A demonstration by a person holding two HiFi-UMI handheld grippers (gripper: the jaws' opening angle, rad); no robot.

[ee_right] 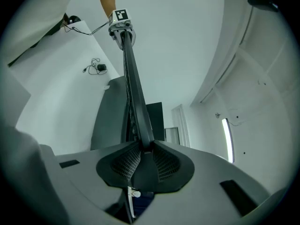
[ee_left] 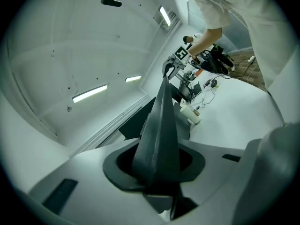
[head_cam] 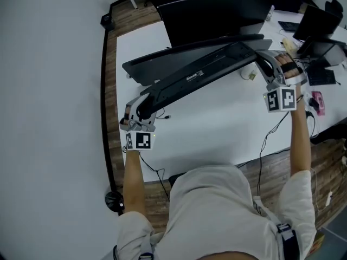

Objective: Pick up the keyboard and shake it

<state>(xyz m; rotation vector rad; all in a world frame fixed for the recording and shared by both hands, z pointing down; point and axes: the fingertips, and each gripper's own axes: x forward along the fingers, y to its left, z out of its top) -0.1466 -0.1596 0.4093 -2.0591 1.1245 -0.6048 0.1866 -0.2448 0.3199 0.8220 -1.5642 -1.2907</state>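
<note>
Left gripper (ee_left: 157, 167) first: its fingers are clamped on one short end of the keyboard (ee_left: 158, 125), whose dark body runs away from the camera, edge-on. The right gripper (ee_right: 143, 165) has its fingers pressed on the opposite end, and the keyboard (ee_right: 135, 97) stretches from there towards the other hand. From the head view the keyboard (head_cam: 200, 75) hangs between the two grippers, off the white counter (head_cam: 217, 129), rolled so its labelled underside faces up, just in front of the monitor (head_cam: 217, 12). The pickup looks done, so shaking is the step in hand. That calls for both hands to move together with the grips firm, so neither end slips, staying clear of the monitor.
</note>
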